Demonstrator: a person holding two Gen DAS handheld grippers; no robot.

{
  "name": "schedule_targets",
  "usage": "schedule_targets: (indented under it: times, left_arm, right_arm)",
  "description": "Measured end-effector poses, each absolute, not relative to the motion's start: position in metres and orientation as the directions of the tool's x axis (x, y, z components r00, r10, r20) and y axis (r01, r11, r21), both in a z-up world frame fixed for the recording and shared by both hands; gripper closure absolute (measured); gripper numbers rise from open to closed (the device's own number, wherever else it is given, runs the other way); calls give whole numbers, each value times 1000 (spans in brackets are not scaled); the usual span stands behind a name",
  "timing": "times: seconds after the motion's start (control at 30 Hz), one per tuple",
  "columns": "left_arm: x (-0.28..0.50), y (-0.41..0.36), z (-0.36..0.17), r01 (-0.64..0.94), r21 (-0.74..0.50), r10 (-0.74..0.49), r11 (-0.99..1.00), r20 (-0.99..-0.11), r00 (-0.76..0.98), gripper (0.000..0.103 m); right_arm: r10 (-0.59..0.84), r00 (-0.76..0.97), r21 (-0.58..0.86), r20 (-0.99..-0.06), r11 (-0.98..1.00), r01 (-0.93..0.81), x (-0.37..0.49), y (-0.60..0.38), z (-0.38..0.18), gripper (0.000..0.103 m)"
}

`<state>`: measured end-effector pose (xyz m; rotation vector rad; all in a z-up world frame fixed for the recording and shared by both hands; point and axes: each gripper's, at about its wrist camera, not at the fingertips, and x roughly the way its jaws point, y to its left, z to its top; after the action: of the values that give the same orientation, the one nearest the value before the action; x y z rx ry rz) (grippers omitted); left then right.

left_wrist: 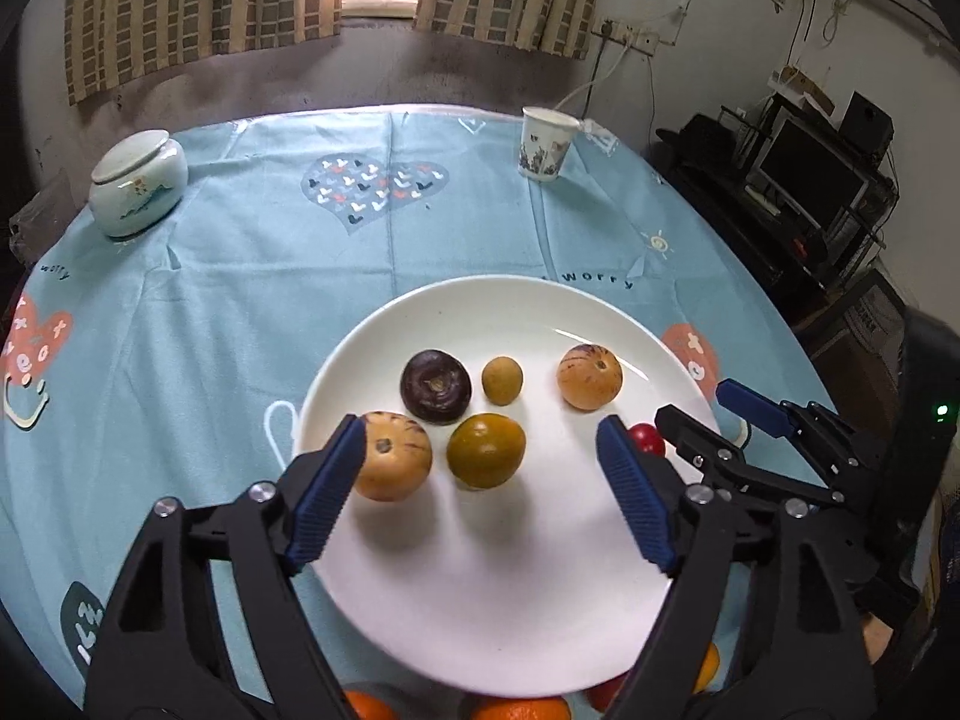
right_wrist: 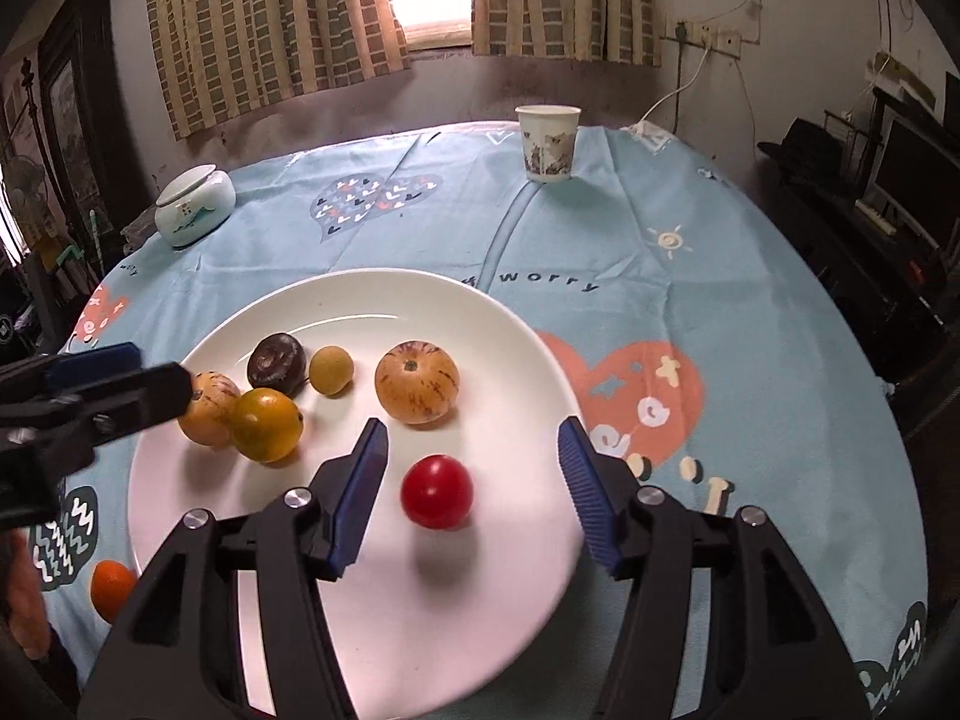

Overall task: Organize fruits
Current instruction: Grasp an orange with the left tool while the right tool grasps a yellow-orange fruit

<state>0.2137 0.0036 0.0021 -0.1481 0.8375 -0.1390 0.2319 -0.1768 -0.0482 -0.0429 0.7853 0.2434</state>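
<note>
A white plate (left_wrist: 480, 600) (right_wrist: 420, 630) on the blue tablecloth holds several fruits: two striped tan ones (left_wrist: 393, 463) (left_wrist: 589, 375), a dark purple one (left_wrist: 435, 385), a small yellow-brown one (left_wrist: 502, 380), a green-orange citrus (left_wrist: 486, 450) (right_wrist: 267, 425) and a red tomato (right_wrist: 437, 491) (left_wrist: 647, 439). My left gripper (left_wrist: 480, 462) is open above the plate, empty. My right gripper (right_wrist: 474, 450) is open, with the tomato lying on the plate between its fingers, untouched. Oranges (left_wrist: 519, 709) (right_wrist: 111, 588) lie off the plate near the front.
A paper cup (left_wrist: 545, 144) (right_wrist: 547, 143) stands at the table's far edge. A lidded ceramic jar (left_wrist: 137, 183) (right_wrist: 193, 204) sits at the far left. Dark shelves with a monitor (left_wrist: 810, 174) stand right of the table.
</note>
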Motion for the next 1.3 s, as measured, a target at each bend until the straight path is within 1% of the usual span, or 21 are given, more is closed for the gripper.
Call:
schedule_targets:
  times: [0.03, 0.13, 0.17, 0.23, 0.3, 0.37, 0.47, 0.6, 0.67, 0.73, 0.87, 0.97, 1.13, 1.17, 1.2, 1.23, 1.3]
  left_arm:
    - [205, 8, 8, 58, -179, -170, 982, -711, 683, 13]
    - [174, 25, 21, 21, -118, -95, 993, -664, 742, 11]
    - [164, 30, 22, 0, -103, -68, 995, -655, 753, 9]
    - [145, 44, 18, -56, -92, -17, 994, -645, 764, 3]
    - [127, 55, 7, -93, -96, 6, 991, -665, 747, 3]
    - [108, 61, -7, -93, -104, -4, 990, -690, 724, 3]
    - [84, 65, -28, -99, -74, 14, 992, -728, 686, 3]
    - [65, 74, -47, -97, -69, 12, 993, -753, 658, 3]
    - [65, 77, -55, -97, -78, 3, 992, -762, 647, 3]
    - [68, 77, -60, -82, -93, -18, 992, -767, 641, 3]
    - [74, 69, -70, -36, -109, -63, 993, -775, 628, 3]
    - [75, 64, -73, -13, -108, -77, 994, -783, 618, 3]
    - [74, 63, -75, -4, -110, -84, 994, -783, 616, 3]
    - [74, 63, -76, -5, -108, -83, 994, -786, 612, 3]
    - [75, 63, -77, -6, -106, -80, 994, -788, 610, 3]
    - [75, 63, -77, -8, -105, -79, 994, -790, 609, 3]
    - [76, 63, -78, -11, -105, -77, 994, -793, 605, 3]
  right_arm:
    - [188, 691, 39, -698, 974, -225, 231, -179, -48, 44]
    - [174, 706, 42, -687, 979, -201, 231, -187, -47, 44]
    - [182, 705, 57, -685, 979, -198, 231, -190, -47, 44]
    - [206, 695, 89, -689, 975, -201, 231, -193, -48, 44]
    - [226, 681, 106, -696, 971, -215, 231, -193, -49, 44]
    - [225, 679, 95, -698, 970, -224, 228, -189, -50, 44]
    - [233, 675, 86, -700, 966, -244, 222, -184, -51, 44]
    - [275, 657, 144, -702, 958, -247, 190, -189, -46, 44]
    - [299, 655, 156, -694, 951, -268, 161, -191, -40, 44]
    - [286, 652, 133, -702, 952, -274, 131, -193, -39, 43]
    - [278, 604, 160, -747, 957, -243, 89, -200, -51, 43]
    - [283, 560, 187, -779, 956, -224, 79, -198, -65, 43]
    - [319, 535, 232, -782, 946, -225, 86, -188, -80, 43]
    - [324, 527, 234, -785, 944, -231, 90, -186, -82, 47]
    - [316, 519, 225, -794, 946, -233, 94, -184, -86, 54]
    - [315, 507, 223, -803, 946, -234, 97, -182, -91, 63]
    - [339, 508, 246, -792, 938, -243, 99, -182, -93, 65]
